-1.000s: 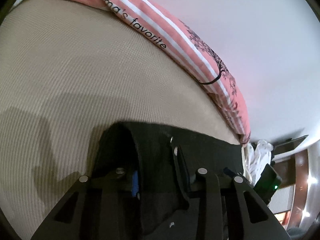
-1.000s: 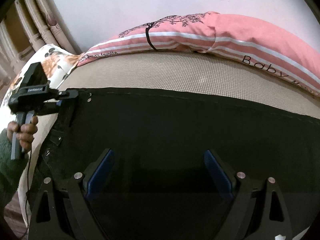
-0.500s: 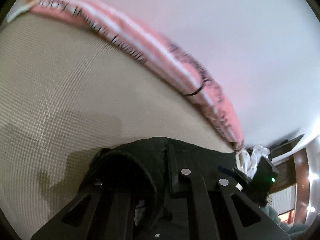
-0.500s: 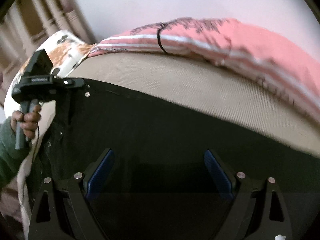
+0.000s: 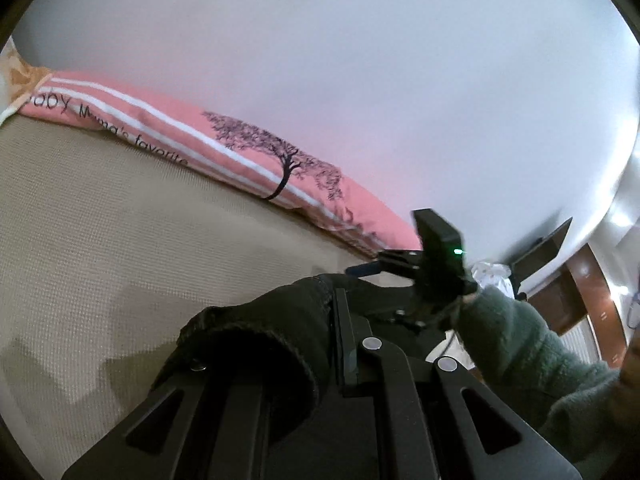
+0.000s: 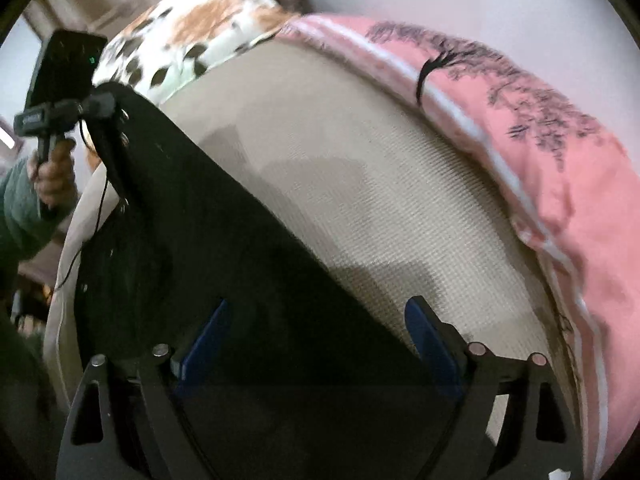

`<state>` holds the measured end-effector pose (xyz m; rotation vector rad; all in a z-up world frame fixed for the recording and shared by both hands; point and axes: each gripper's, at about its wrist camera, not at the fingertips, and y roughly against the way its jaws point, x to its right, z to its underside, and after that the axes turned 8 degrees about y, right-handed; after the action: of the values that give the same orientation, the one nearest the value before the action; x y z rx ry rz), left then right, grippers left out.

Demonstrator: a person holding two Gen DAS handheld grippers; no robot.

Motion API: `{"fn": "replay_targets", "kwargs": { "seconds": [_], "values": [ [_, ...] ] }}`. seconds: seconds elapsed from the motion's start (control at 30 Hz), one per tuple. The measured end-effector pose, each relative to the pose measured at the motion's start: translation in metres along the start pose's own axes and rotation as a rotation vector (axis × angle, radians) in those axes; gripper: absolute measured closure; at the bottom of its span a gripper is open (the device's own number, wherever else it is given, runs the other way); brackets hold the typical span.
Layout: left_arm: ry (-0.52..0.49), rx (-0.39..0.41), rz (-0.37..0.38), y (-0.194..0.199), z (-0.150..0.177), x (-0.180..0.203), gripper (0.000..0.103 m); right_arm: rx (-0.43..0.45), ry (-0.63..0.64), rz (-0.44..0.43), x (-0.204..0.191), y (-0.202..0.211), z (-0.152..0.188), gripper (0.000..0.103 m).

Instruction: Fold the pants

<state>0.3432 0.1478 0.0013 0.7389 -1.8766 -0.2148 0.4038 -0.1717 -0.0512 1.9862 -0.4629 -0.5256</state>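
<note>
Black pants lie spread on a beige mattress. One end of the pants is bunched and raised off the bed, with my left gripper shut on it. From the right wrist view the left gripper holds that corner up at the far left. My right gripper hovers over the pants' long edge with its jaws wide and closing. The cloth lies under and between its blue pads, and neither pad presses on it. The left wrist view shows the right gripper just beyond the raised cloth.
A pink striped pillow with a tree print runs along the bed's far side by a white wall. A leaf-patterned pillow lies at the bed's end. A green sleeve reaches in from the right.
My left gripper shut on the pants' end and lifted it off the mattress. The right gripper rolled and shifted along the pants' edge, and its jaws narrowed a little.
</note>
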Motion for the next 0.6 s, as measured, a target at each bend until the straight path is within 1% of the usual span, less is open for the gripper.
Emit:
{"fn": "replay_targets", "kwargs": {
  "seconds": [0.07,0.1,0.13,0.17,0.23,0.3,0.37,0.4,0.5,0.6],
  "values": [
    [0.010,0.007,0.015,0.007,0.001,0.001,0.095,-0.052,0.023,-0.029,0.008,-0.008,0.004,0.032],
    [0.020,0.008,0.012,0.010,0.002,0.000,0.095,-0.081,0.020,-0.034,0.013,-0.011,0.009,0.041],
    [0.025,0.006,0.009,0.010,0.001,-0.001,0.095,-0.106,0.009,-0.053,0.018,-0.014,0.015,0.047],
    [0.022,0.004,0.000,0.011,0.002,-0.001,0.094,-0.118,-0.003,-0.067,0.023,-0.013,0.022,0.051],
    [0.022,0.000,-0.018,0.010,0.002,-0.002,0.095,-0.131,-0.028,-0.070,0.031,-0.010,0.035,0.063],
    [0.028,0.003,-0.026,0.012,0.003,-0.002,0.095,-0.145,-0.050,-0.051,0.037,-0.007,0.048,0.071],
    [0.033,0.004,-0.036,0.013,0.003,-0.003,0.095,-0.150,-0.087,-0.029,0.044,-0.002,0.060,0.074],
    [0.032,0.004,-0.047,0.012,0.002,-0.003,0.095,-0.150,-0.096,-0.022,0.046,0.000,0.065,0.079],
    [0.041,-0.003,-0.061,0.007,0.000,-0.007,0.094,-0.143,-0.119,0.017,0.050,0.004,0.073,0.081],
    [0.042,-0.007,-0.090,0.002,0.000,-0.009,0.094,-0.125,-0.156,0.064,0.046,0.005,0.074,0.086]
  ]
}}
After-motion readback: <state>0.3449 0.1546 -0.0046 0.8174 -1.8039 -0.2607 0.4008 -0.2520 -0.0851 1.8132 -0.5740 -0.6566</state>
